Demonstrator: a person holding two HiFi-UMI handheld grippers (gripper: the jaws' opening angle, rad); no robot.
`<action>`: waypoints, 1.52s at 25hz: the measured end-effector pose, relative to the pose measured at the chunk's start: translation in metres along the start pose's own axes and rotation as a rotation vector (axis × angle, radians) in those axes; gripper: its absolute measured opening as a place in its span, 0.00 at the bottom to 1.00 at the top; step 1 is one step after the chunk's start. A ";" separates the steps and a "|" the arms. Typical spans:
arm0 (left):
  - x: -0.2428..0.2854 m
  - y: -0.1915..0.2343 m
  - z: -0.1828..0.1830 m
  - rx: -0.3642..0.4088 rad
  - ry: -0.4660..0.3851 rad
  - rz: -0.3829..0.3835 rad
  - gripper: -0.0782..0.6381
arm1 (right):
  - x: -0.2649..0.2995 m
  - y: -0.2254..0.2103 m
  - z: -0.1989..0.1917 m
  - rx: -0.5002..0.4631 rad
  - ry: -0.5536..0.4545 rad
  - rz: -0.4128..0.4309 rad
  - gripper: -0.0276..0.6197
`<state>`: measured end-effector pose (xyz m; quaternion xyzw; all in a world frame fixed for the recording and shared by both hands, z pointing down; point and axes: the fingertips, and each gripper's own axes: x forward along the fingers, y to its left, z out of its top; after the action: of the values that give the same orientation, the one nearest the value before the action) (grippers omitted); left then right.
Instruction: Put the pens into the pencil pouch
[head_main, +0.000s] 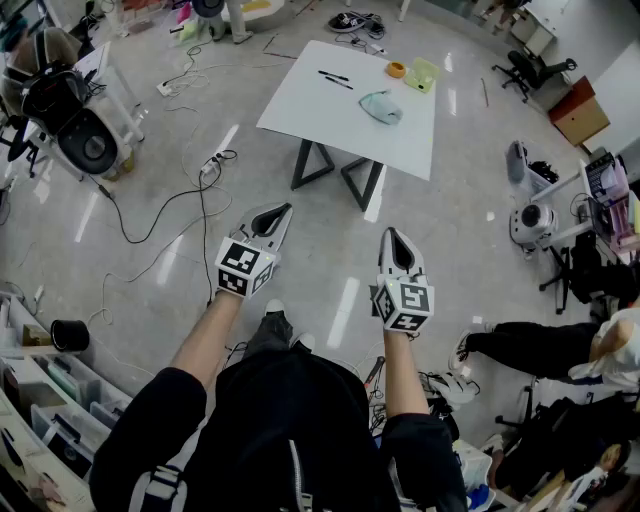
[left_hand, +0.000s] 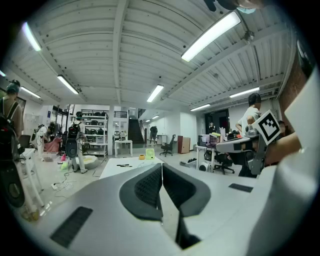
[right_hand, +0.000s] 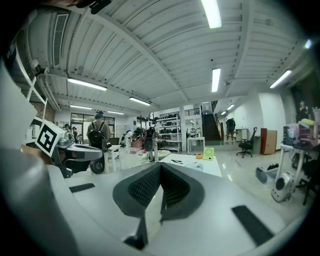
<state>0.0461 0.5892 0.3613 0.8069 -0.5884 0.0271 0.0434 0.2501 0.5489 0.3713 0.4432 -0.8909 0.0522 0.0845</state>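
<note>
Two black pens (head_main: 335, 78) lie on a white table (head_main: 300, 105) far ahead of me, with a pale blue pencil pouch (head_main: 381, 106) to their right. My left gripper (head_main: 286, 210) and right gripper (head_main: 390, 234) are held out side by side over the floor, well short of the table. Both are shut with nothing in them. In the left gripper view the closed left gripper (left_hand: 161, 166) points level at the distant table (left_hand: 112, 169) and pens (left_hand: 124, 165). In the right gripper view the right gripper (right_hand: 160, 166) is also closed, and beyond it are the pens (right_hand: 177, 161) and pouch (right_hand: 196, 165).
An orange tape roll (head_main: 397, 69) and a green box (head_main: 421, 74) stand at the table's far right corner. Cables (head_main: 190, 195) trail over the floor to the left. A seated person (head_main: 560, 345) and desks are at the right, shelves (head_main: 45, 400) at the left.
</note>
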 end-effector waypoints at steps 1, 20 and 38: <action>-0.002 -0.001 -0.001 -0.001 0.003 0.001 0.14 | -0.001 0.001 -0.001 0.003 0.001 0.002 0.05; -0.017 0.000 -0.022 -0.032 0.047 0.016 0.38 | -0.005 0.013 -0.018 0.021 0.011 0.029 0.28; 0.002 0.022 -0.019 -0.067 0.034 0.026 0.46 | 0.031 0.011 -0.021 0.036 0.009 0.050 0.39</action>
<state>0.0260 0.5828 0.3814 0.7967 -0.5987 0.0217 0.0800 0.2251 0.5349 0.3977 0.4220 -0.9002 0.0721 0.0792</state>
